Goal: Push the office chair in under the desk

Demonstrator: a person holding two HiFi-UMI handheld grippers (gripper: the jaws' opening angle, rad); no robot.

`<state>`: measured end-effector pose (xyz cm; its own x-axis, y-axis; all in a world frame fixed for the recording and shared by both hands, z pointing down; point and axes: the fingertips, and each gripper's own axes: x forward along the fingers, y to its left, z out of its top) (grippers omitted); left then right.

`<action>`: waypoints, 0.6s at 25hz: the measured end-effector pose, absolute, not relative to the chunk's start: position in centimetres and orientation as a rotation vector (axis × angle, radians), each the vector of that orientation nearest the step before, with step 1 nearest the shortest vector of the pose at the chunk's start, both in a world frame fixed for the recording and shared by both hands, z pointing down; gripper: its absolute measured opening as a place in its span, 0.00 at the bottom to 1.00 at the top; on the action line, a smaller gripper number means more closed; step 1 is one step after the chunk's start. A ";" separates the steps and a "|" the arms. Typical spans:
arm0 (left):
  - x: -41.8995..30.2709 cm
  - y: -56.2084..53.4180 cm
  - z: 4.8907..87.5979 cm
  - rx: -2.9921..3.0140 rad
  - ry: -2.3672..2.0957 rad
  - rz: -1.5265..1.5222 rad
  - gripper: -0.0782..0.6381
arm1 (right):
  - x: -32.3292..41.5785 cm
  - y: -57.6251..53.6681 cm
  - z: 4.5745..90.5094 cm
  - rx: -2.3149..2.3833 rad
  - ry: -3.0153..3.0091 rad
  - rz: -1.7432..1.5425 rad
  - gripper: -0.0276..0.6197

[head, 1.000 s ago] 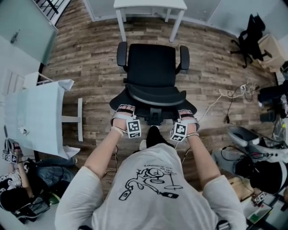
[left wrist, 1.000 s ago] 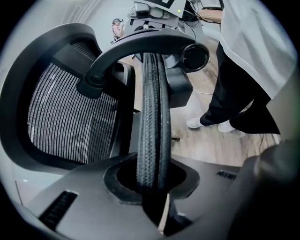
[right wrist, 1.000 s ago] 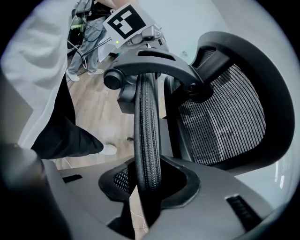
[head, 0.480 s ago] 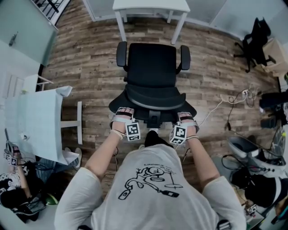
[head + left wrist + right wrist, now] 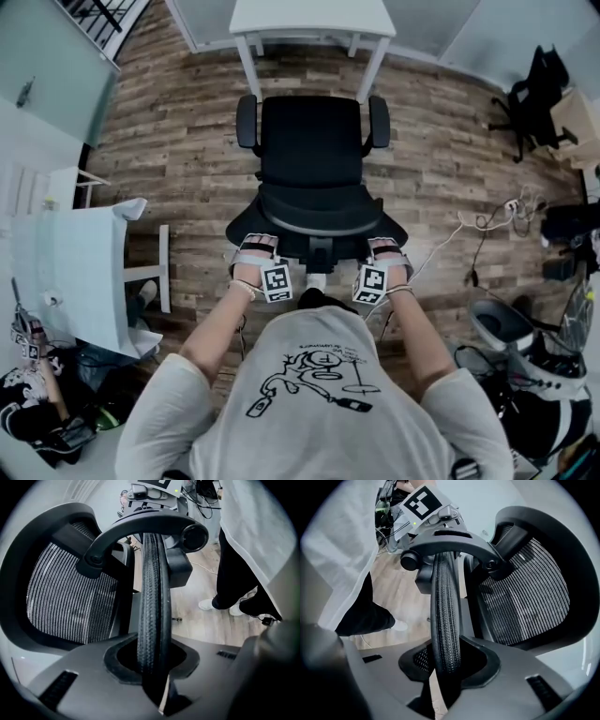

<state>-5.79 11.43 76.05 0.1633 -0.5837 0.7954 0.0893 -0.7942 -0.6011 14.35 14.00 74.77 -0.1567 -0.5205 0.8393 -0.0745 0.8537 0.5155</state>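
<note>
Now the office chair [image 5: 312, 155] has rolled closer to the desk [image 5: 309, 14] than a second ago. Its seat front is nearing the two white legs [image 5: 248, 64] but isn't under the top yet. Your left gripper [image 5: 255, 247] and right gripper [image 5: 386, 247] are both clamped on the backrest rim [image 5: 152, 597], with the ribbed edge pinched between each pair of jaws. That's steady progress. I'd say push evenly on both sides so it runs straight between the legs.

probably an office: white desk [image 5: 312, 16], office chair [image 5: 312, 150], loose cables [image 5: 489, 212].
</note>
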 end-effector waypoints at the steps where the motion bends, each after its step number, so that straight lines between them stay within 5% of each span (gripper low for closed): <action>1: -5.9 10.9 76.1 -1.923 0.466 -1.683 0.22 | 14.2 13.4 74.6 0.464 -1.701 -0.418 0.24; 15: -6.2 7.3 75.9 -1.911 0.472 -1.696 0.21 | 13.7 9.5 74.3 0.449 -1.720 -0.423 0.24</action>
<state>-6.21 7.33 75.95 0.1478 -0.5857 0.7969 0.0896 -0.7945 -0.6006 13.69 9.55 74.27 -0.1780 -0.5137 0.8393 -0.0657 0.8572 0.5108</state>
